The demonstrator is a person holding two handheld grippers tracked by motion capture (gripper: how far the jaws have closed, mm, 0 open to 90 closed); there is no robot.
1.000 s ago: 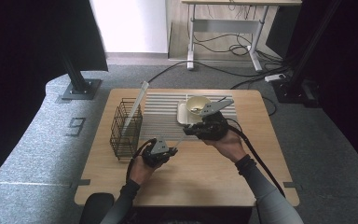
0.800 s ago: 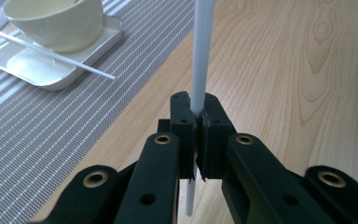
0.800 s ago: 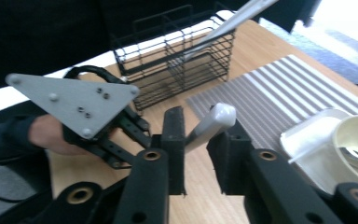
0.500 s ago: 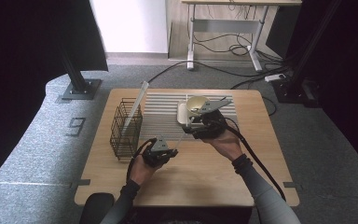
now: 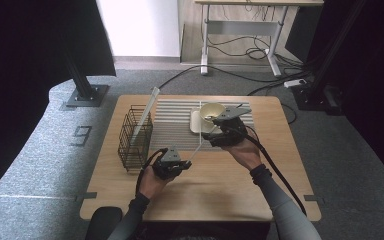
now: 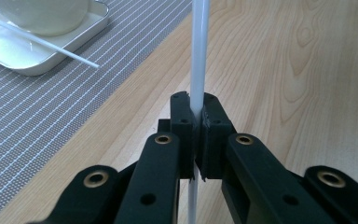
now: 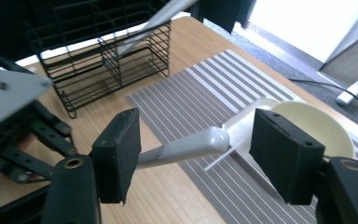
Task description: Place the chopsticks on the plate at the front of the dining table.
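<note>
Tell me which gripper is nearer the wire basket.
Left. The left gripper, shut on a thin white stick, sits just right of the wire basket. The right gripper is farther off, over the striped mat by the bowl.

A black wire basket (image 5: 135, 136) stands on the left part of a wooden table (image 5: 230, 195), with a long pale strip (image 5: 146, 112) leaning out of it at a slant. Beside the basket, a grey striped placemat (image 5: 172, 122) covers the table's far middle. The table sits on grey carpet (image 5: 40, 165). Behind it, a white-framed desk (image 5: 240, 25) stands over a tangle of cables (image 5: 245, 47), and a black stand's base plate (image 5: 86, 95) rests at the far left.
</note>
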